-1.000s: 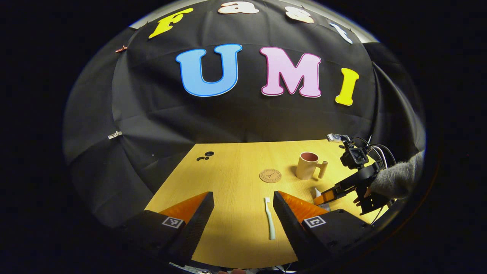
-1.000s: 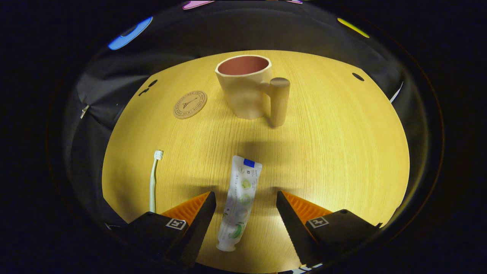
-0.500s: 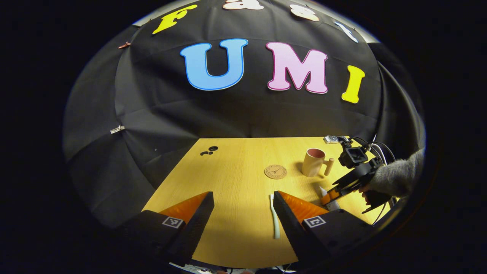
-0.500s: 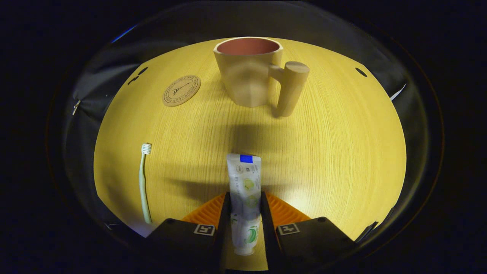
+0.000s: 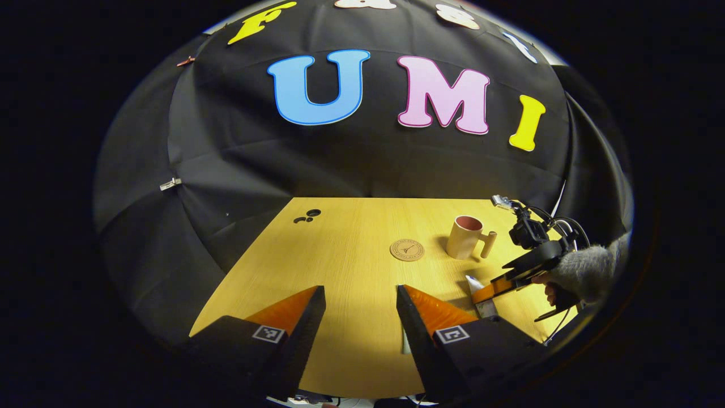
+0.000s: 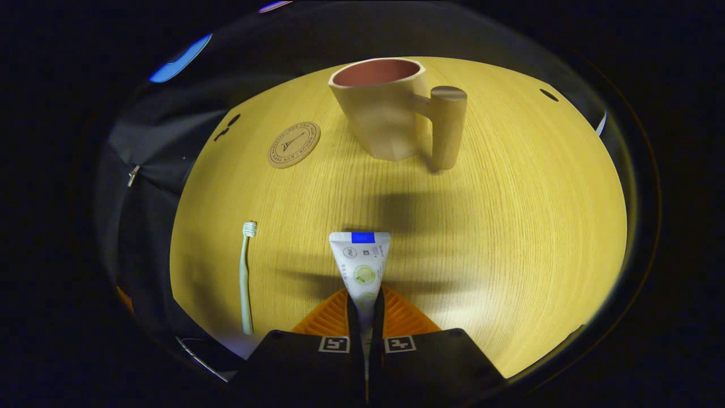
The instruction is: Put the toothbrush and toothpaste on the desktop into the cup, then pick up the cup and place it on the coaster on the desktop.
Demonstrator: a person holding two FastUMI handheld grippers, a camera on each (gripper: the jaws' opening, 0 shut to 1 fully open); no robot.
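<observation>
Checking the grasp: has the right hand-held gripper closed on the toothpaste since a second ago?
Yes. The right hand-held gripper has closed from wide open onto the toothpaste; the cup stays put on the table.

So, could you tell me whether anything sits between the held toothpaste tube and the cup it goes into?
Nothing visible does. The white toothpaste tube is clamped in the right gripper, and only bare wooden desktop lies between it and the beige cup with the pink inside.

Bare desktop (image 6: 510,215) lies open before the cup (image 6: 385,110).
</observation>
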